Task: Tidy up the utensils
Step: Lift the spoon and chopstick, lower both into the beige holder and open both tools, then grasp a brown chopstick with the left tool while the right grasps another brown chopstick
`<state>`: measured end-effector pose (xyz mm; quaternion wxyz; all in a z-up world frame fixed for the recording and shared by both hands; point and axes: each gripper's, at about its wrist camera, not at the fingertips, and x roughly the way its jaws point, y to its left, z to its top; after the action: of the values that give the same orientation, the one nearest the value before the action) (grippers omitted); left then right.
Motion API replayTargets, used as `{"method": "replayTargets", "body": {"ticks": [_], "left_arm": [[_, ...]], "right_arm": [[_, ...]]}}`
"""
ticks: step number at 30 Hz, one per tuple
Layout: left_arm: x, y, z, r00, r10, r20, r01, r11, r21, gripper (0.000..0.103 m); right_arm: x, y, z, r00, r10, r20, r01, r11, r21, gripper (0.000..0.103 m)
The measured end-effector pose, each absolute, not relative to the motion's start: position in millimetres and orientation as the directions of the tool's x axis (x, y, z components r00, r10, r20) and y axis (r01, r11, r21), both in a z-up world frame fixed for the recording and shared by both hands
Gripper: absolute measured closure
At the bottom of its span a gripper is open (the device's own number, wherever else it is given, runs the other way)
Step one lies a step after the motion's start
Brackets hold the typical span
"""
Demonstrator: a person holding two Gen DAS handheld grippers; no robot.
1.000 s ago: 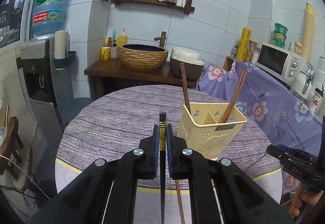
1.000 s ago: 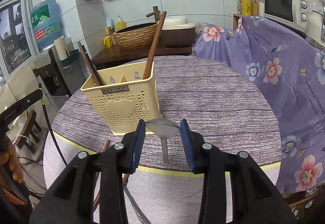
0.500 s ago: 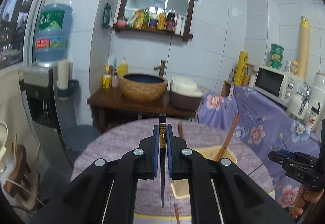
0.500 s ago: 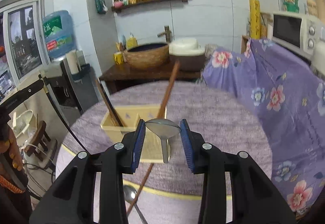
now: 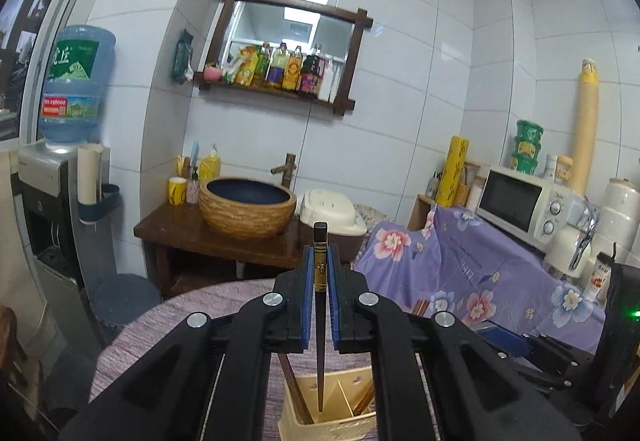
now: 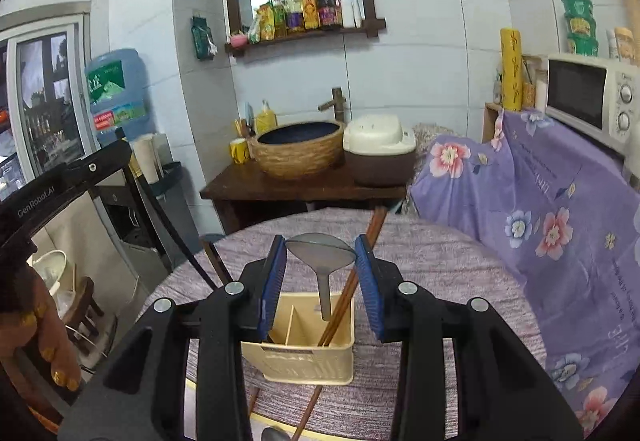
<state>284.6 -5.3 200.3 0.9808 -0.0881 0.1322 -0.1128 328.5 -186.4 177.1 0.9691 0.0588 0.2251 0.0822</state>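
Chopstick [image 5: 320, 273], black with a gold band, is clamped upright in the left gripper [image 5: 320, 281] at lower centre, its tip hanging over the cream holder [image 5: 340, 393] on the purple-clothed table [image 5: 168, 317]. Right view: the right gripper [image 6: 321, 273] grips a metal spoon [image 6: 322, 257] by its bowl above the holder's open right compartment, with bare cloth all around and a flowered drape [image 6: 540, 201] at right.

Both wrist views look forward along their jaws, tilted slightly down, from close above the cream utensil holder [image 5: 332, 411] [image 6: 298, 337], sharing it and the tiled wall behind.
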Motion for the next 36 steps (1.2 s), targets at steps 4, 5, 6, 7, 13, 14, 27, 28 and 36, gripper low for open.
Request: {"method": "replayTargets", "body": {"ticks": [4, 5, 6, 7, 13, 14, 27, 28, 36], "left_arm": [[294, -12, 161, 0.924, -0.240, -0.296, 0.183, 0.961, -0.208, 0.095], [297, -13, 153, 0.918, -0.242, -0.314, 0.182, 0.961, -0.209, 0.095], [300, -13, 146, 0.912, -0.244, -0.331, 0.181, 0.961, -0.211, 0.095], [302, -14, 137, 0.905, -0.245, -0.348, 0.178, 0.961, -0.213, 0.095], [311, -18, 108, 0.882, -0.238, -0.407, 0.164, 0.964, -0.208, 0.095], [309, -17, 106, 0.889, -0.231, -0.396, 0.161, 0.966, -0.201, 0.095], [294, -9, 108, 0.880, -0.271, -0.390, 0.192, 0.954, -0.230, 0.049], [288, -6, 108, 0.885, -0.269, -0.380, 0.189, 0.953, -0.236, 0.046], [254, 15, 74, 0.849, -0.231, -0.475, 0.149, 0.967, -0.205, 0.034]], "right_arm": [[342, -185, 139, 0.856, 0.194, -0.480, -0.129, 0.978, 0.165, 0.067], [344, -185, 132, 0.852, 0.193, -0.486, -0.127, 0.978, 0.165, 0.067], [345, -184, 125, 0.849, 0.191, -0.493, -0.125, 0.979, 0.164, 0.067], [348, -184, 118, 0.844, 0.190, -0.501, -0.124, 0.979, 0.163, 0.067], [356, -180, 93, 0.825, 0.196, -0.530, -0.129, 0.978, 0.162, 0.067], [357, -180, 90, 0.822, 0.197, -0.534, -0.128, 0.978, 0.164, 0.067], [359, -181, 74, 0.824, 0.195, -0.532, -0.120, 0.978, 0.172, 0.053], [356, -182, 74, 0.830, 0.195, -0.523, -0.117, 0.977, 0.178, 0.047], [318, -190, 56, 0.826, 0.154, -0.543, -0.078, 0.984, 0.161, 0.044]]}}
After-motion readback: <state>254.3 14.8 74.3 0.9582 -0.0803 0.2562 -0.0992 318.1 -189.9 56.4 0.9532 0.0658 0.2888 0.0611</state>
